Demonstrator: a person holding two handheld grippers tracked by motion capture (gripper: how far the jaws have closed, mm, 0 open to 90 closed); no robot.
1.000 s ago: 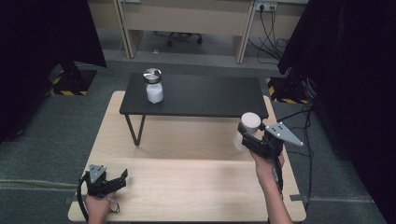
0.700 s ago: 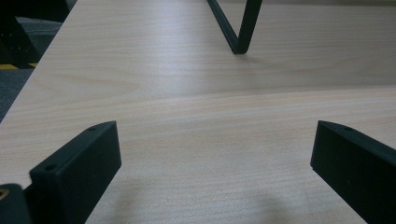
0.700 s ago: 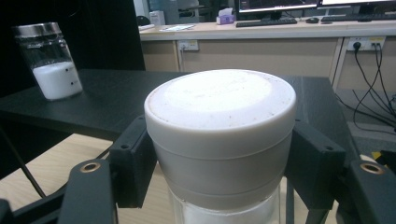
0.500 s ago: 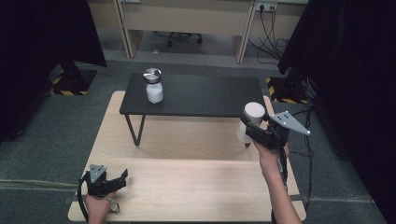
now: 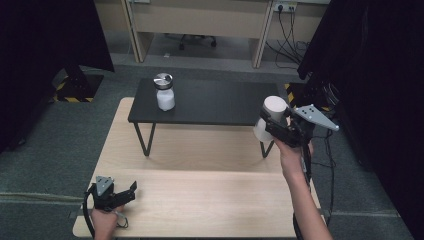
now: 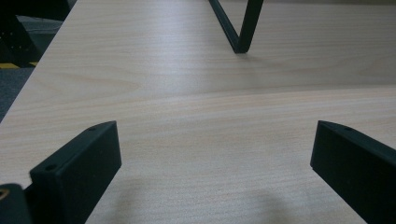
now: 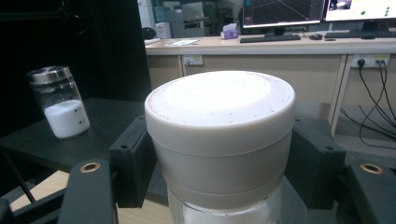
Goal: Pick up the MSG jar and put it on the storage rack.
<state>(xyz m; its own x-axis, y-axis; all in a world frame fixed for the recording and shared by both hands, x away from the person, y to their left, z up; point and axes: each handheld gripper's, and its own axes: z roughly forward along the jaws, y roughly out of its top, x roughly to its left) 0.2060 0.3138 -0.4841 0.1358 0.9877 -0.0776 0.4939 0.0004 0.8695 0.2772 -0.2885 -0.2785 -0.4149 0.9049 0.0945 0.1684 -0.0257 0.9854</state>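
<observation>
Grey carpet floor, dark curtains at both sides, a desk with monitors at the back. Pale wood counter [image 5: 200, 200] in front — on it stands a low black table [image 5: 210, 102] with thin metal legs.

Right tool [image 5: 272, 127]: held up off the counter at the black table's right end, jaws clamped on either side of a white-lidded jar [image 5: 270, 117], just under the lid. Jar upright, glass body with white contents below the pads. In the right gripper view the lid [image 7: 219, 105] sits square between the two black jaws, both pressing the jar's neck.

Left tool [image 5: 112, 195]: low at the near left corner of the counter, jaws spread wide, nothing between them — the left gripper view shows bare wood grain and one leg [image 6: 236, 28] of the black table ahead.

Second jar [image 5: 164, 92], metal lid, part filled with white powder, stands upright at the left end of the black table, well apart from the held jar.
</observation>
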